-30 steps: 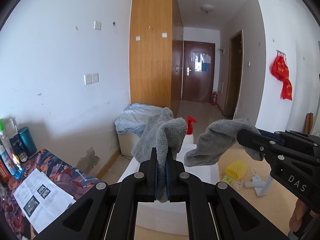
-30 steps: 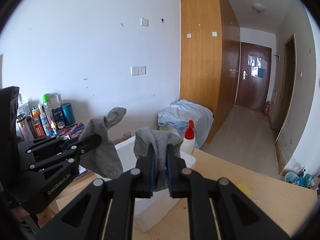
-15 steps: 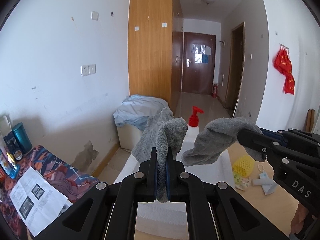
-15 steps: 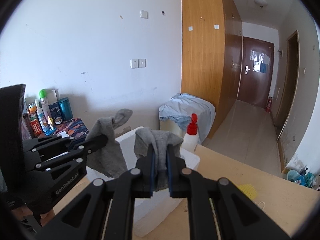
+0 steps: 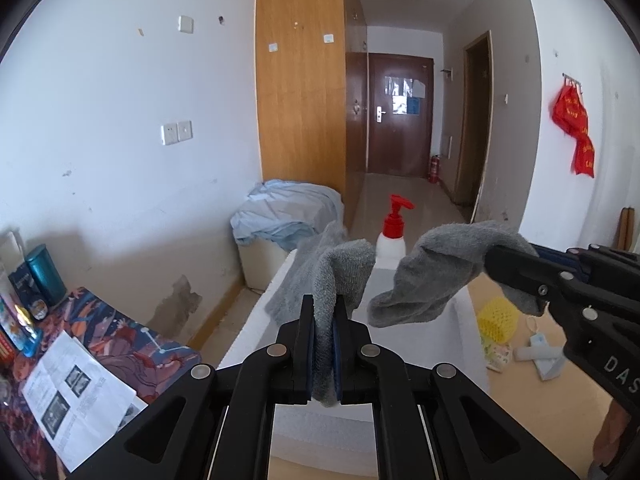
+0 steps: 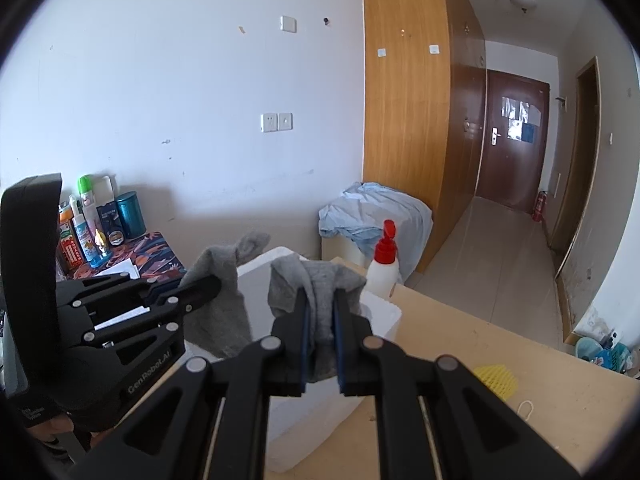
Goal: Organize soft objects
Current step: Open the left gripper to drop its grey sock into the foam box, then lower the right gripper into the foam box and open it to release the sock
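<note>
The left gripper [image 5: 323, 344] is pinching a gray sock [image 5: 332, 276] between its blue-lined pads, its jaws pressed nearly together with only the thickness of the fabric between them. The sock is bunching up above the fingertips and hanging a short way below them, held in the air over the white foam box [image 5: 260, 320]. The right gripper [image 6: 322, 340] is gripping a second gray sock [image 6: 316, 284] in the same manner, jaws squeezed tight on the cloth, with folds spilling over both fingers. This sock is also hanging above the foam box [image 6: 384, 312], toward the side nearer the wooden table [image 6: 500, 364]. The two socks are near each other but apart. A white pump bottle with a red top [image 6: 383, 264] is standing just behind the box, touching its far rim as far as the views show.
</note>
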{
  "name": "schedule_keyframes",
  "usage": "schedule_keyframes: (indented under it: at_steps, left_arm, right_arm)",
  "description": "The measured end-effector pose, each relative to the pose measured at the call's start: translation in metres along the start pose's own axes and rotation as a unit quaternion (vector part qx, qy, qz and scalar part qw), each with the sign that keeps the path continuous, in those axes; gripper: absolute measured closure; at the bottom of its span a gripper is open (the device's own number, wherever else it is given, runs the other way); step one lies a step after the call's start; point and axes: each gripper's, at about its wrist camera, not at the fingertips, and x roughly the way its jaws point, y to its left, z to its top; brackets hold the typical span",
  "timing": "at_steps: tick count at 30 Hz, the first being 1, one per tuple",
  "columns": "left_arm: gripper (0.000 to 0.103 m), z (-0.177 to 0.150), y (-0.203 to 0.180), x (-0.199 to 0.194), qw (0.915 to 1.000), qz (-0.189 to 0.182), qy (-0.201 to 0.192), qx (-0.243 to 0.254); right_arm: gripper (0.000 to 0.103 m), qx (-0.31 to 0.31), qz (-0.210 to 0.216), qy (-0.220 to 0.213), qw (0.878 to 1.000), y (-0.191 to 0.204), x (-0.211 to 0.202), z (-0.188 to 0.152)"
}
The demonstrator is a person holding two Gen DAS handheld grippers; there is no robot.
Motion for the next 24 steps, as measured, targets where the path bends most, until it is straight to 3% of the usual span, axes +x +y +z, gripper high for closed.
schedule_keyframes:
  at_steps: [2, 3, 5, 8, 11, 24]
  left_arm:
    - [0.086, -0.001, 0.0, 0.001, 1.0, 0.005, 0.004, -0.001]
    - [0.074, -0.001, 0.001, 0.001, 0.9999, 0.008, 0.006, -0.002]
    - [0.035, -0.002, 0.002, 0.0, 0.9998, 0.018, 0.002, -0.002]
    - [0.014, -0.002, 0.007, -0.01, 0.9993, 0.025, -0.024, -0.012]
    - [0.009, -0.001, 0.013, -0.016, 0.9985, 0.036, -0.037, -0.021]
    - [0.009, -0.006, 0.026, -0.025, 0.9977, 0.048, -0.038, -0.029]
  right_arm:
    - [0.09, 0.0, -0.001, 0.001, 1.0, 0.001, 0.001, 0.001]
    - [0.09, -0.001, -0.001, 0.001, 1.0, 0.001, 0.001, 0.001]
    - [0.09, -0.002, -0.001, 0.001, 1.0, 0.002, 0.001, 0.001]
    - [0.09, -0.001, 0.0, 0.002, 1.0, 0.002, 0.002, 0.001]
    - [0.09, -0.001, 0.0, 0.002, 1.0, 0.003, 0.001, 0.001]
    - [0.09, -0.009, 0.007, 0.008, 1.0, 0.01, 0.007, 0.0]
